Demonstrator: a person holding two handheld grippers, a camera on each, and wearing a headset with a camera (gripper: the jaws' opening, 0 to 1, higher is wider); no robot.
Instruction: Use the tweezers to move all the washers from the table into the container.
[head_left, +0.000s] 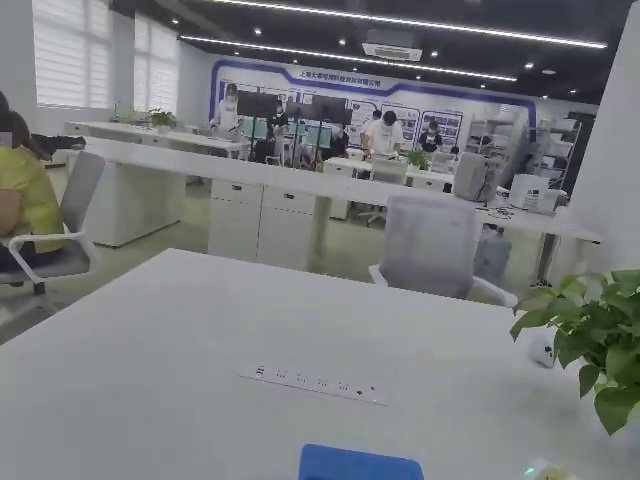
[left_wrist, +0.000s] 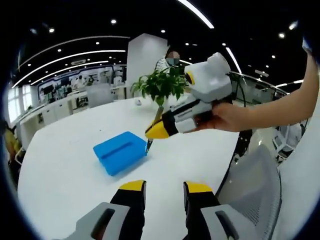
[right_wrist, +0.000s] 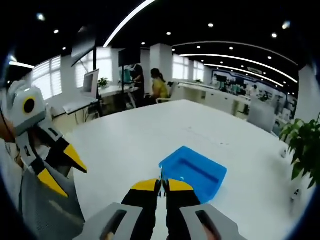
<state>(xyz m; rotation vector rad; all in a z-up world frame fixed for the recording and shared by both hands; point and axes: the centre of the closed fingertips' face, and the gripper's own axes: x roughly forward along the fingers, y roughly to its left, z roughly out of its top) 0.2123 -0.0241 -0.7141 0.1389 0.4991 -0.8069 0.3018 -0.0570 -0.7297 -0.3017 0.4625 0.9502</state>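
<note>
1 container (right_wrist: 197, 170), contents unclear, just ahead of right gripper (right_wrist: 162, 183) pinching 1 tweezers (left_wrist: 148, 145); left gripper (left_wrist: 165, 187) spread.

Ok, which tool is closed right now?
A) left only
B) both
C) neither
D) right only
D: the right tool has its jaws pressed together on the thin tweezers above the blue container, while the left tool shows a clear gap between its jaws.
</note>
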